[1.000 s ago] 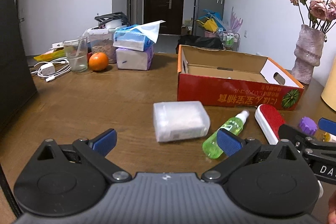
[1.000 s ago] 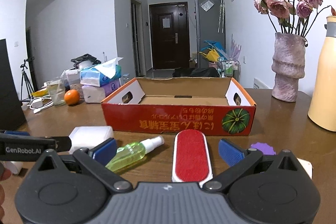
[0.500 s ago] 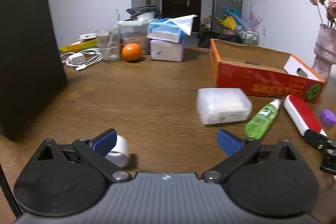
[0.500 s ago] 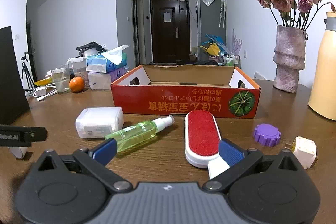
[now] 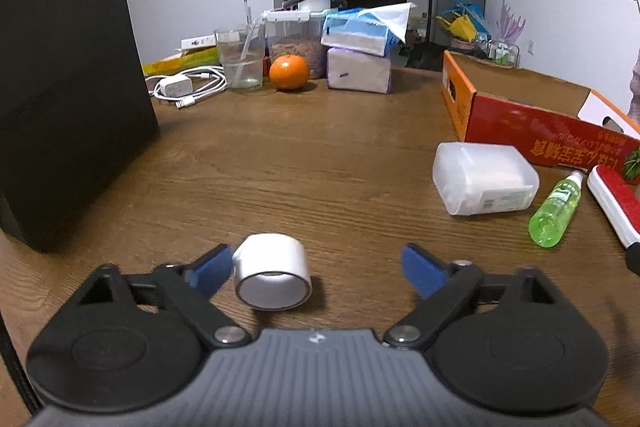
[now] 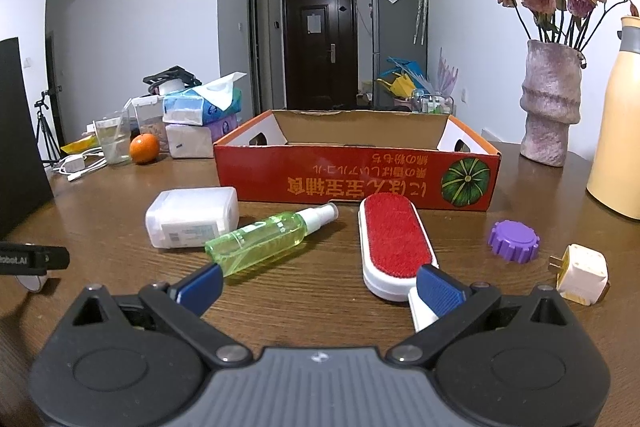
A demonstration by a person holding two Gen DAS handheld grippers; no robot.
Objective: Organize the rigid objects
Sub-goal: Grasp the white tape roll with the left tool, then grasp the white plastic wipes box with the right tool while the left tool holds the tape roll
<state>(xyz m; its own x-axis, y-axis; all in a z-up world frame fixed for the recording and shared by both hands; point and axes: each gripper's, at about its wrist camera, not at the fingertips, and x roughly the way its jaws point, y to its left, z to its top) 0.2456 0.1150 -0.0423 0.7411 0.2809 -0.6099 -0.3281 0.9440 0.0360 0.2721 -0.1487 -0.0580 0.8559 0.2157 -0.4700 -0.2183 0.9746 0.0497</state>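
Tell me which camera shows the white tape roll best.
The left wrist view: the white tape roll lies whole on the table between the open fingers of the left gripper. The right wrist view catches only a sliver of it at its left edge, behind that gripper.

Upside-down yellow print on the red cardboard box (image 6: 356, 183), unreadable, "obot.AI" on the left gripper (image 6: 32, 259)

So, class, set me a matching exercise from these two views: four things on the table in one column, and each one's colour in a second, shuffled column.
Things:
1. spray bottle
2. lint brush
3. ridged cap
4. tape roll

Colours:
A. purple
B. white
C. green
D. red with a white frame

Pairs: 1-C, 2-D, 3-A, 4-B
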